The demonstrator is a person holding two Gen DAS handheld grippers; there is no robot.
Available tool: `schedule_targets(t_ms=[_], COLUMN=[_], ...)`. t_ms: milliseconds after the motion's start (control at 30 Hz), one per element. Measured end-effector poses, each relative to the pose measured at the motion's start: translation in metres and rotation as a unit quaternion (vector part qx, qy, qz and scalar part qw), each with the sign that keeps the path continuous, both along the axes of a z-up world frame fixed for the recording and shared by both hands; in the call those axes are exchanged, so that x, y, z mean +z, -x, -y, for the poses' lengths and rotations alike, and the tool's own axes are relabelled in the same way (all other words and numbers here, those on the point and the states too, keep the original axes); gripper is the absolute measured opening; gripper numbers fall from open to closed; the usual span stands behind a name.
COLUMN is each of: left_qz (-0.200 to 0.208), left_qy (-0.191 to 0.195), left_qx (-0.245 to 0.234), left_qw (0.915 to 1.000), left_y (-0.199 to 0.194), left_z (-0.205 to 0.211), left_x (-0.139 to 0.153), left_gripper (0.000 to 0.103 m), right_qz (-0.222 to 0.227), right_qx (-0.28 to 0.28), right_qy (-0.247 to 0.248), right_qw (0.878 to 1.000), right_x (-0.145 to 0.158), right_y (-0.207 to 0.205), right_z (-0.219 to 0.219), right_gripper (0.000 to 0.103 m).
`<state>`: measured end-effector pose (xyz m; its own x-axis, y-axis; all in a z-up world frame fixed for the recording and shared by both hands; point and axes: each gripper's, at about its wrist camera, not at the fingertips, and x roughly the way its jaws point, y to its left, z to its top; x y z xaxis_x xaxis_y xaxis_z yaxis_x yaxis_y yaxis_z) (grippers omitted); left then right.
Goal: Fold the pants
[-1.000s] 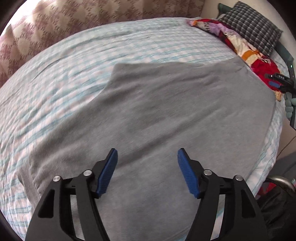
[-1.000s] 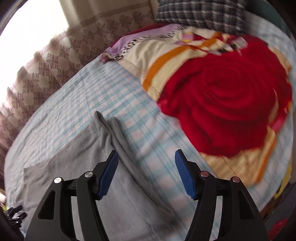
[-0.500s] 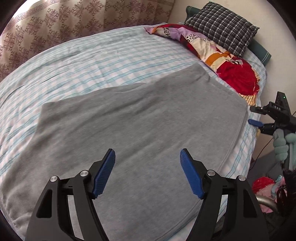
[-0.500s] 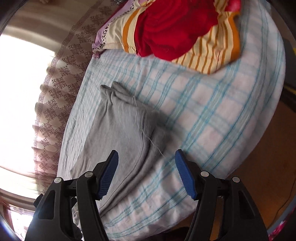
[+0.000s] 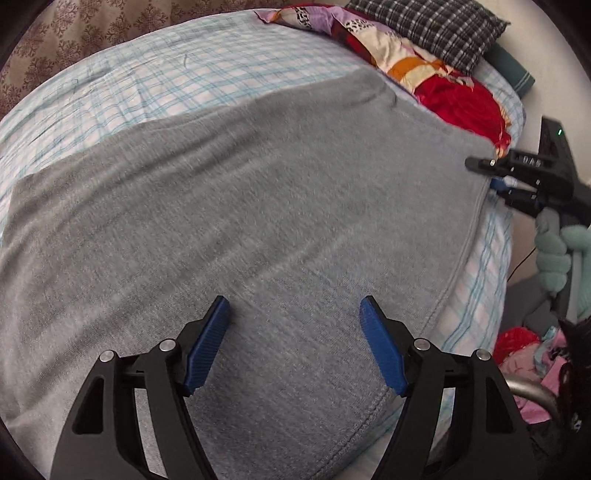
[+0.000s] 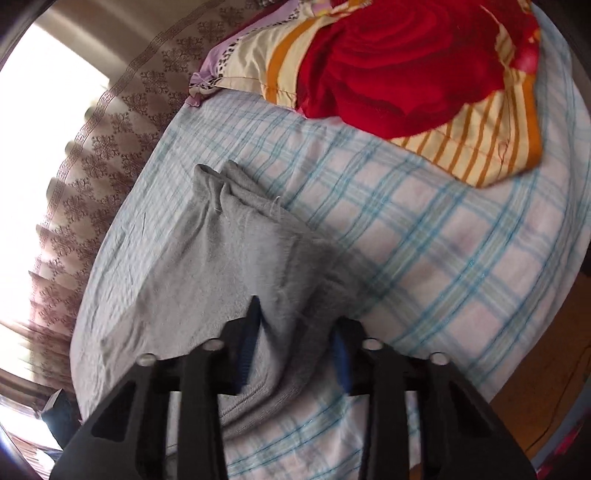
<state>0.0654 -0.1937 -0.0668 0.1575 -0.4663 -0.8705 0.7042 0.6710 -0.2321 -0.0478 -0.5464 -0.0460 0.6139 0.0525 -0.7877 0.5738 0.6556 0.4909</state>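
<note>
Grey pants point(image 5: 258, 206) lie spread flat on a bed with a blue checked sheet point(image 5: 177, 74). My left gripper point(image 5: 293, 310) is open and empty, hovering over the near part of the pants. My right gripper point(image 6: 295, 325) has its jaws partly closed around the pants' right edge point(image 6: 236, 258), with a fold of grey cloth between the blue pads. It also shows in the left wrist view point(image 5: 495, 173) at the pants' far right edge, held by a hand in a pale green glove point(image 5: 554, 251).
A red rose blanket with orange stripes point(image 6: 406, 66) lies at the head of the bed, with a checked pillow point(image 5: 424, 26) behind it. A patterned curtain point(image 6: 110, 140) hangs beyond the bed. Clutter lies on the floor point(image 5: 524, 350) beside the bed's right edge.
My right gripper moved down onto the pants' right edge and narrowed its jaws around the cloth. My left gripper moved closer over the pants and stayed open.
</note>
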Motion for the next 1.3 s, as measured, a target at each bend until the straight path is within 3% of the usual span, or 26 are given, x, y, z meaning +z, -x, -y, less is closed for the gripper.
schedule_targets(t_ms=[133,200,300,500,667,833,967,1133,1300], left_qz=[-0.011,-0.019,-0.028,-0.045,-0.089,-0.126,-0.170,-0.222,-0.241], left_qy=[0.004,0.015,0.035,0.083,0.154,0.188,0.211,0.251,0.275], left_qx=[0.000,0.009,0.028,0.067,0.094,0.098,0.087,0.067,0.047], left_qw=[0.9999,0.9997,0.9986,0.9934,0.9796,0.9692,0.9586,0.9397,0.9296], left_y=[-0.004,-0.011,-0.023,-0.050,-0.074,-0.088,-0.095,-0.104,-0.107], left_z=[0.001,-0.002,-0.007,-0.022,-0.037,-0.033,-0.017,0.007,0.022], left_x=[0.001,0.005,0.015,0.038,0.052,0.048,0.036,0.023,0.024], left_gripper=[0.077,0.077,0.077,0.079,0.086,0.090,0.090,0.091,0.091], right_qz=[0.011,0.022,0.037,0.070,0.090,0.080,0.075,0.074,0.076], right_qx=[0.031,0.060,0.107,0.185,0.254,0.299,0.310,0.321,0.331], right_qy=[0.061,0.114,0.198,0.270,0.298,0.324,0.320,0.323,0.325], right_qw=[0.998,0.991,0.973,0.942,0.916,0.894,0.892,0.887,0.883], right_x=[0.020,0.038,0.064,0.088,0.090,0.074,0.070,0.065,0.061], right_y=[-0.001,-0.005,-0.013,-0.030,-0.037,-0.037,-0.036,-0.035,-0.035], right_z=[-0.014,-0.031,-0.064,-0.123,-0.177,-0.216,-0.224,-0.231,-0.236], right_gripper=[0.023,0.023,0.022,0.017,0.016,0.015,0.015,0.014,0.014])
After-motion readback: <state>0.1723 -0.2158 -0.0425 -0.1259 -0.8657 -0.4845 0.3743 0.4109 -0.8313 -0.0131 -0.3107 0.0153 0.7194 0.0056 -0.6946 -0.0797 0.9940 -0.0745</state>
